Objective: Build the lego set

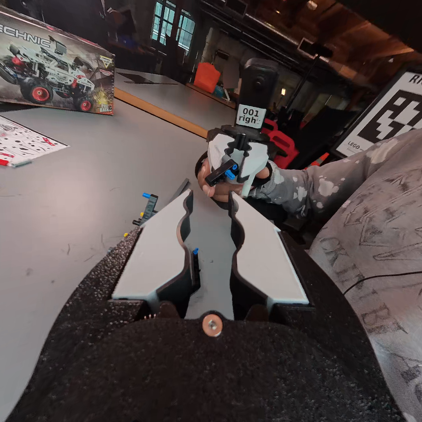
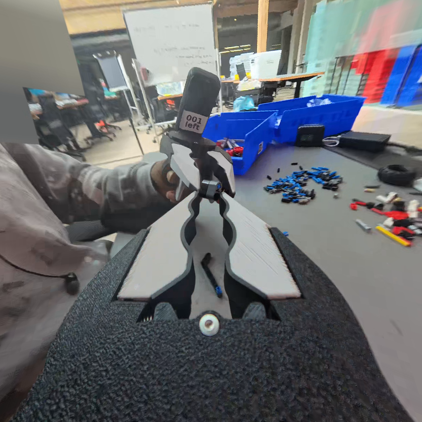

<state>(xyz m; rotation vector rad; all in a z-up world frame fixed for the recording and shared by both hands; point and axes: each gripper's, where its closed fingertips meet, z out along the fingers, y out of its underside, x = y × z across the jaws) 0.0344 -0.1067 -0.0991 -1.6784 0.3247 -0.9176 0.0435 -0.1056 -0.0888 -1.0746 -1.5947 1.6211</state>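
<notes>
My right gripper (image 2: 209,195) is shut on a short black beam with a blue pin (image 2: 211,188), held above the grey table. It also shows in the left wrist view (image 1: 220,173), in the right gripper (image 1: 235,164). My left gripper (image 1: 211,193) is open and empty, facing the right one with its tips just short of the held beam. In the right wrist view the left gripper (image 2: 205,180) sits right behind that beam. A long black beam with a blue pin (image 2: 211,276) lies on the table under both grippers. A dark grey beam with blue and yellow pins (image 1: 149,209) lies left of my left fingers.
The set's box (image 1: 57,73) and an open instruction booklet (image 1: 20,143) lie at the far left. Blue bins (image 2: 285,127), a pile of blue and black pins (image 2: 301,182), red, white and black parts (image 2: 392,212) and a tyre (image 2: 396,174) lie to the right. The tips of both grippers are at nearly the same place.
</notes>
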